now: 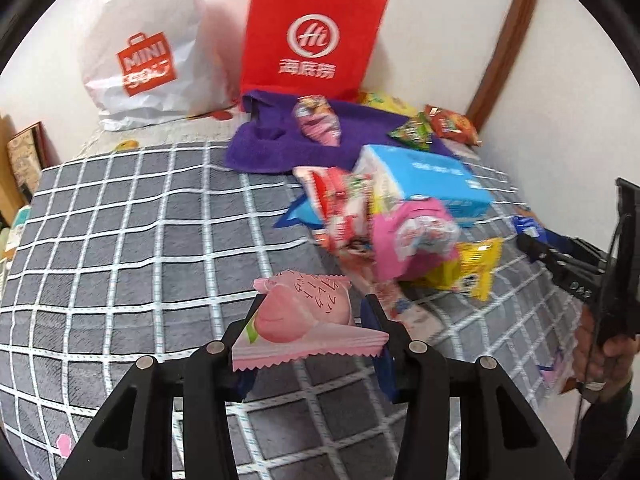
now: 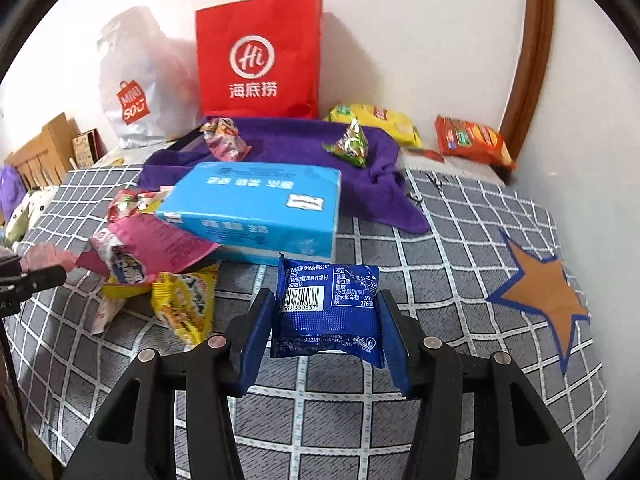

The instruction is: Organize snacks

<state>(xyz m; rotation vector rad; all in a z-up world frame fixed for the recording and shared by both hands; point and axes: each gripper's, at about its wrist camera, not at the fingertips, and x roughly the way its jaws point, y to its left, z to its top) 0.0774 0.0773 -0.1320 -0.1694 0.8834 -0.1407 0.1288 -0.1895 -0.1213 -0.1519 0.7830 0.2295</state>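
pink snack pack (image 1: 304, 312) sitting pinched in left gripper (image 1: 310, 334) above grey checked cover (image 1: 120, 240) | blue snack pack (image 2: 326, 312) sitting pinched in right gripper (image 2: 325, 326) | snack pile (image 2: 160, 264) lying beside blue box (image 2: 256, 208)

Open passage is offered by the bare grey checked blanket (image 1: 120, 240) left of the heap. The middle is blocked by a blue box (image 2: 256, 208) and loose snack packets (image 1: 384, 232), while the back is closed off by the purple towel (image 2: 288, 148), red paper bag (image 2: 260, 56) and white plastic bag (image 1: 144, 48).
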